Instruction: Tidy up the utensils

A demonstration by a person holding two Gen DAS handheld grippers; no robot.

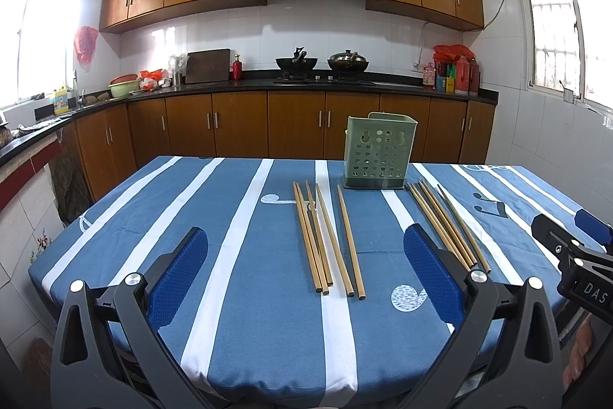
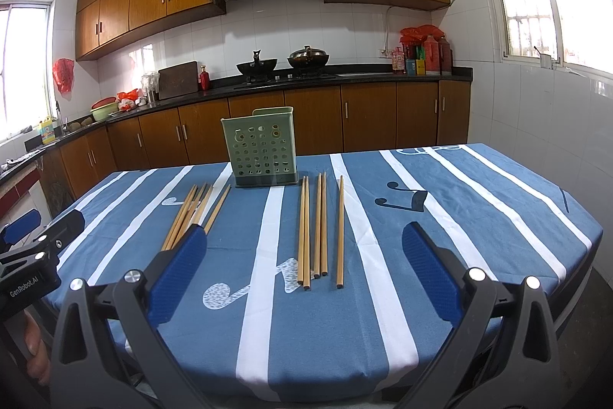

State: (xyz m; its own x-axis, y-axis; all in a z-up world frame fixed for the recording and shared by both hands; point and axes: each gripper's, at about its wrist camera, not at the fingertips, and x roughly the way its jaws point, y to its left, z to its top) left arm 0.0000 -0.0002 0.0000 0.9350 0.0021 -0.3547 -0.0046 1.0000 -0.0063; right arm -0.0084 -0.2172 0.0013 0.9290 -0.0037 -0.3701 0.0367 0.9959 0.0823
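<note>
Two groups of wooden chopsticks lie on the blue striped tablecloth. The left group (image 1: 325, 240) lies straight ahead of my left gripper (image 1: 306, 248), which is open and empty above the table's near edge. The right group (image 1: 446, 225) lies by its right finger. A green perforated utensil holder (image 1: 377, 150) stands upright behind them. In the right wrist view, my right gripper (image 2: 306, 248) is open and empty, with the right group (image 2: 318, 229) ahead of it, the left group (image 2: 193, 211) by its left finger, and the holder (image 2: 262, 152) behind.
The table (image 1: 214, 351) carries only the cloth, chopsticks and holder. The right gripper's body shows at the left view's right edge (image 1: 574, 255); the left gripper's body shows at the right view's left edge (image 2: 34, 248). Kitchen counter with woks (image 1: 322, 64) stands beyond.
</note>
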